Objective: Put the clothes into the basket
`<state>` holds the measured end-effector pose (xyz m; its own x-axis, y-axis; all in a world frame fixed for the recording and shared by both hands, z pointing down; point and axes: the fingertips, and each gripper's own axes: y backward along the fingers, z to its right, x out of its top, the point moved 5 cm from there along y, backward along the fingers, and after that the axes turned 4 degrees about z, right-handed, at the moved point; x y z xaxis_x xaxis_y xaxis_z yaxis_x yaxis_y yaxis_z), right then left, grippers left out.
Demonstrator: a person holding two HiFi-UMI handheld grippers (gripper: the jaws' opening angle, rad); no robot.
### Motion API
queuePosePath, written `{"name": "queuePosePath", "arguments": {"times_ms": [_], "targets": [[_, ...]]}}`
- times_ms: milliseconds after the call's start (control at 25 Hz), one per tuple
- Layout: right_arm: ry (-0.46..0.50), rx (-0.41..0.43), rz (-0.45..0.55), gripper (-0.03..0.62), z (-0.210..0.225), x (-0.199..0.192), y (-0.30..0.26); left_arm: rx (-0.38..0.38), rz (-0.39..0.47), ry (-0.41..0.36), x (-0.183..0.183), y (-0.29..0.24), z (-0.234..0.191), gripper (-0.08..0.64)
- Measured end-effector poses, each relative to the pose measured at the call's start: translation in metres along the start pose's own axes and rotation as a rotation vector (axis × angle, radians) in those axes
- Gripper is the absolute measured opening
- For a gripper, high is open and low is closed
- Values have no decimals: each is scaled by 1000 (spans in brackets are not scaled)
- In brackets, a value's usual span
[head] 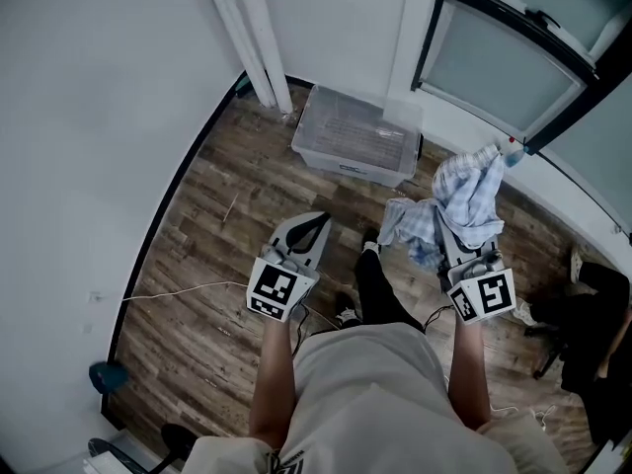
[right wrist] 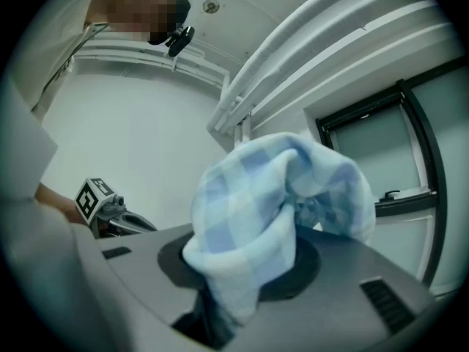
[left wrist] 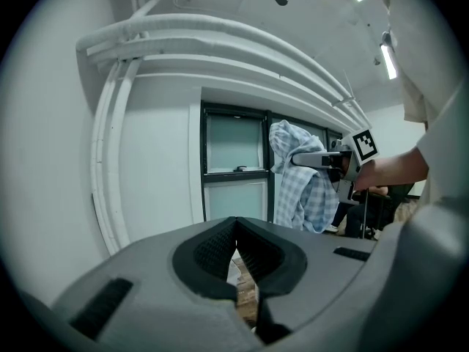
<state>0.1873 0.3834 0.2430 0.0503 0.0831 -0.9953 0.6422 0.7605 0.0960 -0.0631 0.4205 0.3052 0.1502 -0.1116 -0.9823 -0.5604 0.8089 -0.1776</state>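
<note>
right gripper (head: 454, 227): clamped shut on a bunched fold of the checked garment (head: 472, 191); held high and about level, apparently to keep the hanging cloth off the wood floor (head: 227, 245).
checked garment: draped over and below the right jaws, blue and white, wholly in the air (not yet in the basket); hung to the right of the basket in the head view, apart from it.
clear plastic basket (head: 346, 164): stood on the floor against the white wall (head: 336, 28), beside the window (head: 504, 67), ahead of the person.
left gripper (head: 314, 227): drawn together with nothing between the jaws; held low, tilted slightly down, probably kept free to tuck in trailing cloth.
step in hand: judged to be the carry toward the basket, release not yet made.
risk: a loose tail could catch on the basket's rim.
</note>
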Motion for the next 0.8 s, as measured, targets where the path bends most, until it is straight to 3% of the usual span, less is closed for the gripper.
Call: {"name": "queuePosePath", "arguments": {"times_ms": [240,520,800], "targets": [[-87,-4,21,126,16,0,-19,-28,-14,25,-7,-26,-13,12],[-62,-7,-37,126,30,-7,-35,-58,-34,38,-9,-53,-29,12],[-27,-17,-83,126,44,-11,-56,-37,27,54,5,-83,-51,12]]}}
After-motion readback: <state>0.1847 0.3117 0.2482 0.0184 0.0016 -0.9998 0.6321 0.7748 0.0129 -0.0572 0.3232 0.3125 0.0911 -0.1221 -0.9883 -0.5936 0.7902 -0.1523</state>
